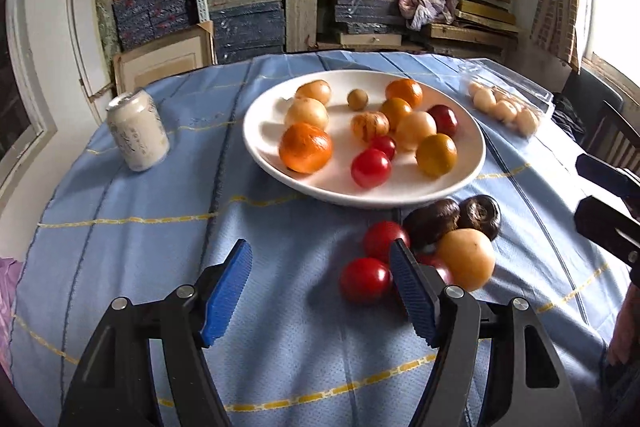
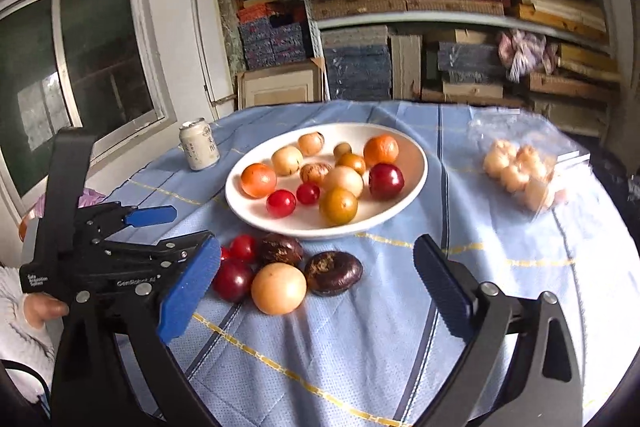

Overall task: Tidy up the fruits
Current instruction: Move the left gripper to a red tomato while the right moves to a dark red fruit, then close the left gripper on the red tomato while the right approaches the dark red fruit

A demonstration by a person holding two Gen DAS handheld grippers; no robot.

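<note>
- My left gripper (image 1: 320, 291) is hovering low over the table (image 1: 120, 227) with its jaws standing apart and nothing between the blue pads (image 1: 226, 293).
- Its right-hand pad is sitting in front of a loose cluster of fruit, so I cannot tell whether it is touching any of it.
- My right gripper (image 2: 316, 291) is hanging over the same cluster with its jaws spread wide and gripping nothing.
- In the right wrist view my left gripper (image 2: 132, 247) is showing side-on at the left, a hand (image 2: 40, 307) holding it from below.
- The loose cluster is lying on the blue cloth (image 2: 360, 347) just in front of the plate: red fruits (image 1: 366, 279), two dark brown ones (image 2: 333, 273) and a pale orange one (image 2: 279, 287), all crowded together and touching.
- The white plate (image 1: 264, 155) is sitting mid-table, carrying orange, yellow, pale and red fruit; a big orange one (image 1: 305, 147) is lying at its near left side.
- A can (image 1: 137, 134) is standing upright to the left of the plate, well apart from it.
- A clear pack (image 2: 520, 175) of pale round items is lying to the right of the plate.
- Shelves (image 2: 460, 19) crammed with boxes are filling the wall behind the table.
</note>
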